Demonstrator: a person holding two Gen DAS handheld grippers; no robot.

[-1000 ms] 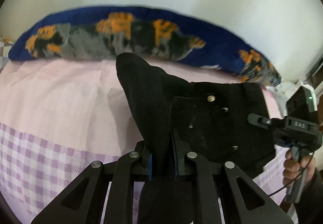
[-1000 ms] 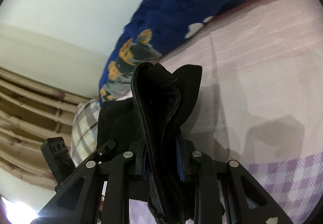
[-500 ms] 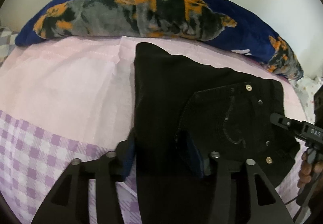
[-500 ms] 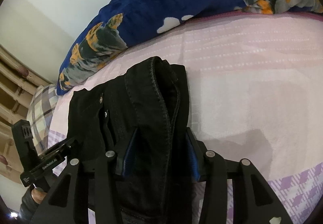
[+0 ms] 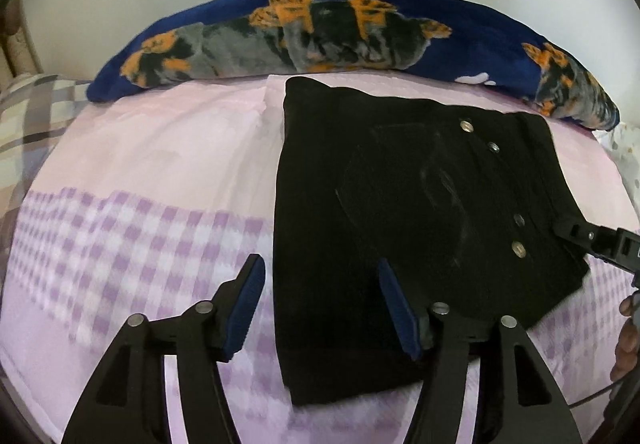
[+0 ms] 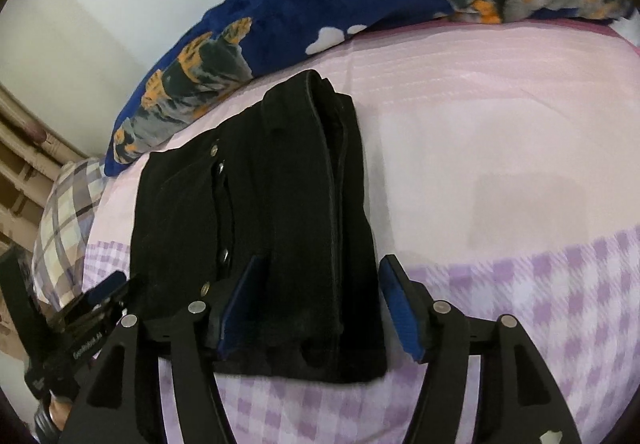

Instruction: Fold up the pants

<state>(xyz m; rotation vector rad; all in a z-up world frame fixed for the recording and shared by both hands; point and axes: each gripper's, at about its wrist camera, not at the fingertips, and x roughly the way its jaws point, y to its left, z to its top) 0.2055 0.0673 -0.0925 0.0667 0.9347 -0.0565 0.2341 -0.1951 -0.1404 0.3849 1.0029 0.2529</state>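
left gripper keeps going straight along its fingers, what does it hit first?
Likely the folded black pants: the left gripper, jaws opening, straddles their near left edge, nothing pinched. Depth is uncertain; the pink sheet lies just beside.

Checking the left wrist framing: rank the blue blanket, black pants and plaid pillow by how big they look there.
1. black pants
2. blue blanket, close behind; it lies farther away, so unsure
3. plaid pillow, cut off at the edge

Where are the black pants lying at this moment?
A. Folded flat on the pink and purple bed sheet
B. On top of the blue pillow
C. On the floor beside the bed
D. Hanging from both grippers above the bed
A: the black pants lie folded flat on the bed sheet, in front of the blue pillow, with no pad pressing them.
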